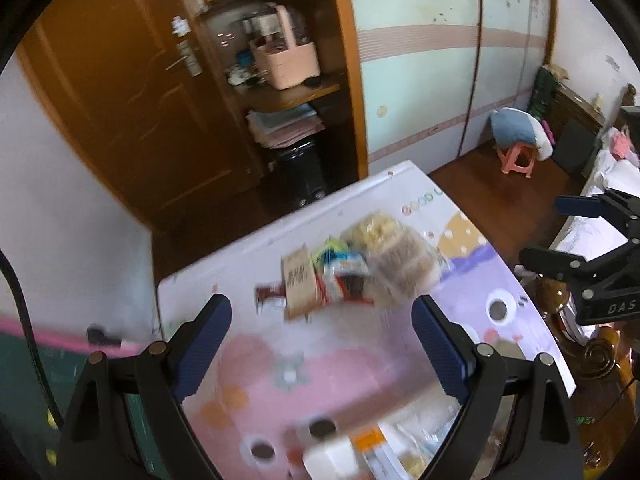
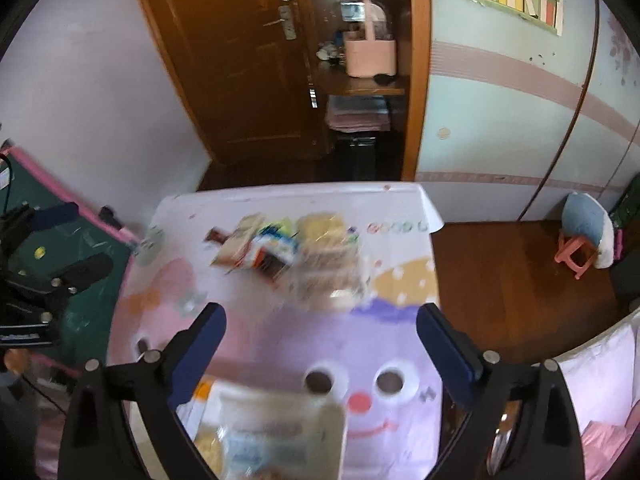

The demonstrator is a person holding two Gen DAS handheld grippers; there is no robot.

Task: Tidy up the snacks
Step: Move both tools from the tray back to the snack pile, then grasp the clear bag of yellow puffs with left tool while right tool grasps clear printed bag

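Snacks (image 1: 352,268) lie piled beyond both open, empty tongs (image 1: 322,344).

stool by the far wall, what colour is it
The stool is pink, with a blue and white cushion on top; the left wrist view shows it best.

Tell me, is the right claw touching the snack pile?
Apart. In the right wrist view the right claw is open and empty, with bare tablecloth between its tips and the snack pile.
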